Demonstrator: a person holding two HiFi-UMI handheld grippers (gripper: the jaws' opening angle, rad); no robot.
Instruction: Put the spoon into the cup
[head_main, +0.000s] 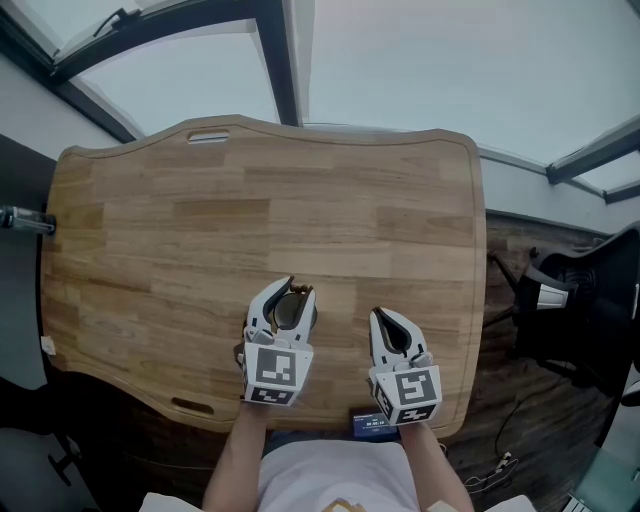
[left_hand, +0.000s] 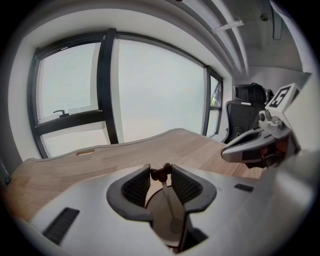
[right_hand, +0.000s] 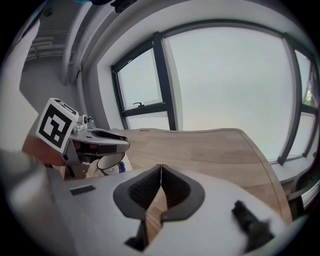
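Note:
A brown cup (head_main: 292, 312) stands on the wooden table (head_main: 200, 240) near its front edge. My left gripper (head_main: 293, 290) has its jaws round the cup, pads against its sides. In the left gripper view the spoon (left_hand: 167, 200) stands in the cup (left_hand: 157, 215), leaning, with its dark knobbed end up between the tips of my left gripper (left_hand: 161, 172). My right gripper (head_main: 378, 315) rests to the right of the cup, apart from it, shut and empty. In the right gripper view, the jaws of my right gripper (right_hand: 160, 166) meet with only table wood behind them.
The table has a cut-out slot (head_main: 208, 137) at its far edge and windows beyond it. A black office chair (head_main: 590, 300) stands off the table's right side. A small dark object (head_main: 372, 424) lies at the front edge by my body.

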